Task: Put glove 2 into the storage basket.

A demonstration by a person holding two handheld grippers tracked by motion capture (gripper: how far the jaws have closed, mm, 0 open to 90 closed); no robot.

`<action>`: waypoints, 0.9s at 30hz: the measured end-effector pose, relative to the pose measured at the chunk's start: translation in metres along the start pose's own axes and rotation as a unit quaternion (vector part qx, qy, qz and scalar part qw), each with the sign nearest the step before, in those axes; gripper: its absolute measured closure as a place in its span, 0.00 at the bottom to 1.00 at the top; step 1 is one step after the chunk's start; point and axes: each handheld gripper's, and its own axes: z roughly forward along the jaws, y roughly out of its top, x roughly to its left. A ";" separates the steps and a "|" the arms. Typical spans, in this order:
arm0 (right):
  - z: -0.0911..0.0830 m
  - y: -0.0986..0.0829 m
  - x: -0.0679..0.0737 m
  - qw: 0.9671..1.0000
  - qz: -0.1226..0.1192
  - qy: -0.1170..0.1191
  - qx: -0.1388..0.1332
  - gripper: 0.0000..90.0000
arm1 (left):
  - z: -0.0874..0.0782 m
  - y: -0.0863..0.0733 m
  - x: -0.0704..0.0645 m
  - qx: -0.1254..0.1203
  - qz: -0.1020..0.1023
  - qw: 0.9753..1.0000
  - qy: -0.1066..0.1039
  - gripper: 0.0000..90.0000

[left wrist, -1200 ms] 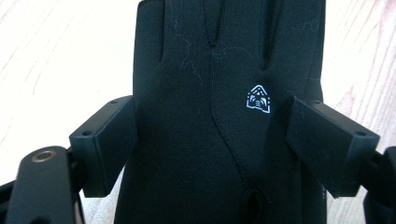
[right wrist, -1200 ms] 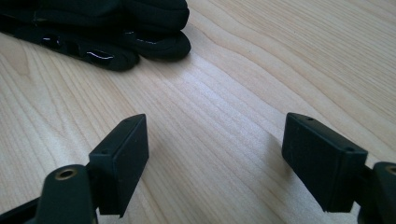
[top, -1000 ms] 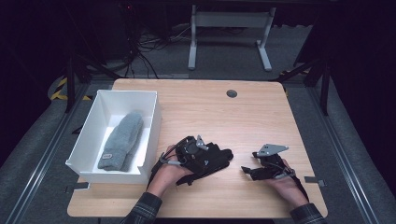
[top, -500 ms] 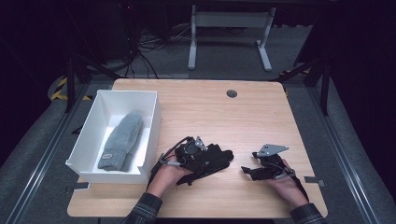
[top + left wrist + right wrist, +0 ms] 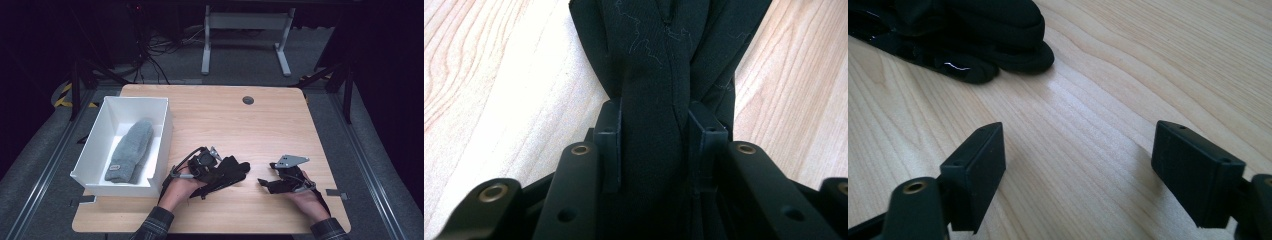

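One black glove (image 5: 227,172) lies near the surface's front edge, my left gripper (image 5: 656,145) fingers clamped on bunched fabric; right gripper (image 5: 1078,165) fingers apart. Risk: thin pinch slips on lifting.

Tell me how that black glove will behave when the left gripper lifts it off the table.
Probably floppy: the black glove bunches into folds where the left gripper pinches it, so its fingers would likely droop. It looks like light, thin fabric, so little effort should be needed. Slipping seems unlikely, since cloth fills the gap between the jaws; it cannot roll or break.
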 end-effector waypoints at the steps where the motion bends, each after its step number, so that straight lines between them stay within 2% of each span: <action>1: 0.000 0.000 0.000 1.000 0.000 -0.001 -0.001 0.23 | 0.000 0.000 0.000 0.000 0.000 1.000 -0.001 0.73; 3: 0.001 -0.001 0.001 1.000 0.001 -0.001 -0.003 0.22 | -0.001 0.001 0.000 0.001 -0.002 1.000 -0.001 0.73; 4: 0.002 -0.001 0.001 1.000 0.000 -0.001 -0.008 0.19 | -0.003 0.001 -0.001 -0.010 -0.014 1.000 -0.002 0.73; 5: 0.002 -0.002 0.002 1.000 0.000 -0.002 -0.008 0.19 | -0.005 0.001 -0.002 -0.014 -0.017 1.000 -0.004 0.73; 13: 0.002 -0.001 0.002 1.000 0.001 -0.004 -0.007 0.18 | -0.021 0.004 -0.002 -0.041 -0.034 0.998 -0.015 0.73; 19: 0.002 -0.001 0.002 1.000 0.001 -0.005 -0.006 0.17 | -0.032 0.006 -0.003 -0.049 -0.041 0.998 -0.011 0.73; 20: 0.002 -0.001 0.002 1.000 0.001 -0.005 -0.006 0.17 | -0.039 0.008 -0.004 -0.049 -0.044 0.998 -0.008 0.73; 22: 0.002 -0.001 0.002 1.000 0.001 -0.005 -0.006 0.17 | -0.041 0.010 -0.004 -0.046 -0.042 0.998 -0.006 0.73; 24: 0.002 -0.001 0.002 1.000 0.001 -0.005 -0.006 0.17 | -0.051 0.014 -0.004 -0.051 -0.050 0.997 0.000 0.73; 27: 0.002 -0.001 0.002 1.000 0.001 -0.005 -0.006 0.17 | -0.056 0.016 -0.004 -0.052 -0.056 0.997 0.004 0.73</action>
